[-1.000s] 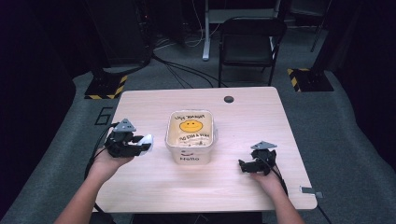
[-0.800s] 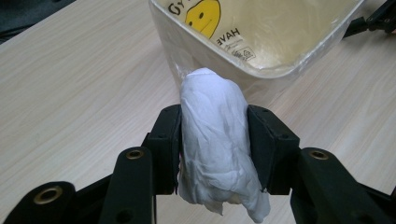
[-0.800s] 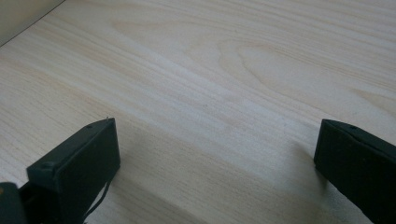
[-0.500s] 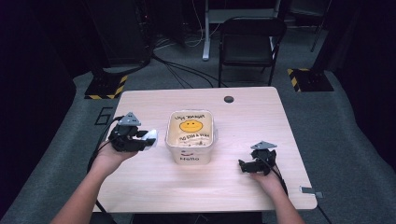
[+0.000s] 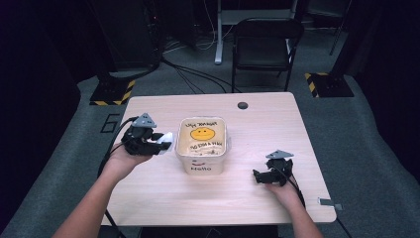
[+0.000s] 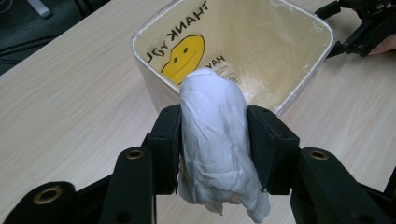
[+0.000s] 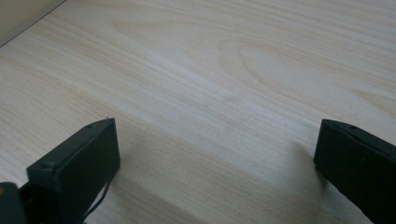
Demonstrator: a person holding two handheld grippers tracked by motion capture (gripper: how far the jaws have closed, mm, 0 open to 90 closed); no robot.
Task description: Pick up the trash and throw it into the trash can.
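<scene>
Since a second ago, your left hand-held gripper (image 5: 161, 144) has moved in toward the bin (image 5: 201, 144), its jaws pinching a white crumpled tissue (image 6: 217, 140) just short of the rim. Your right hand-held gripper (image 5: 258, 175) hasn't shifted; its jaws stand spread wide, low over bare wood. The bin, lined with a smiley-face bag, sits mid tabletop (image 5: 277, 129), pale woodgrain. Beyond lie grey carpet, trailing cables, a black folding chair (image 5: 266, 42) and yellow-black striped bases.
</scene>
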